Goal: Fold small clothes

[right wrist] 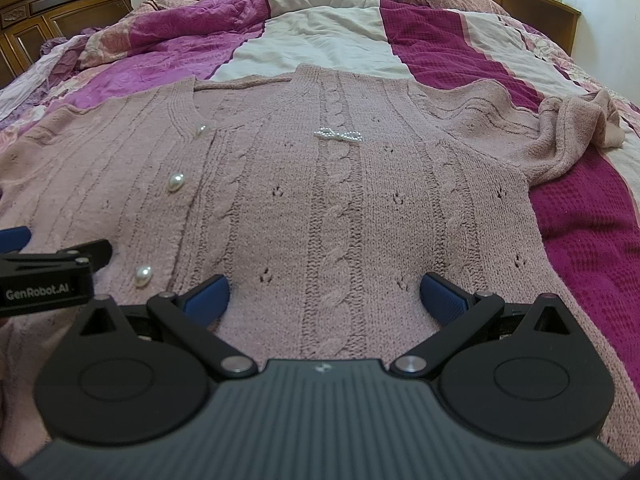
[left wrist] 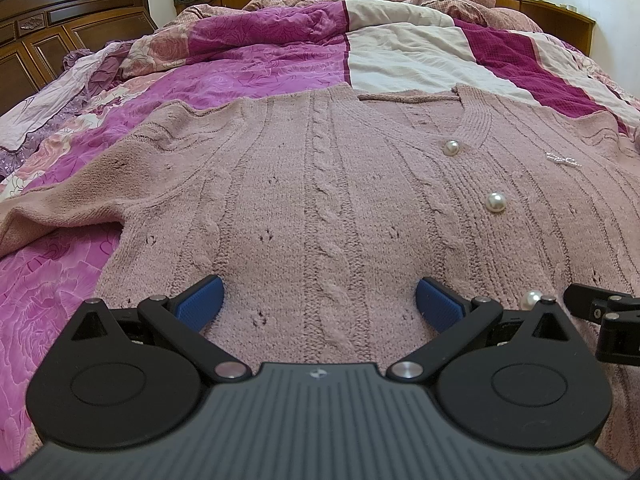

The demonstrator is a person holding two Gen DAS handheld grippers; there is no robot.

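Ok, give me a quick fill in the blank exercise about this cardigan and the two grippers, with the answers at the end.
1. The pink cardigan lies spread on a ____.
2. The jaws of the left gripper and the right gripper both stand ____.
3. The cardigan's round buttons look like ____.
4. The small beaded ornament on its chest is shaped like a ____.

Answers: bed; open; pearls; bow

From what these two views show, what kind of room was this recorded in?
Most likely a home bedroom: a bed with a rumpled quilt, a carved wooden headboard, and a pink cardigan laid flat on the covers.
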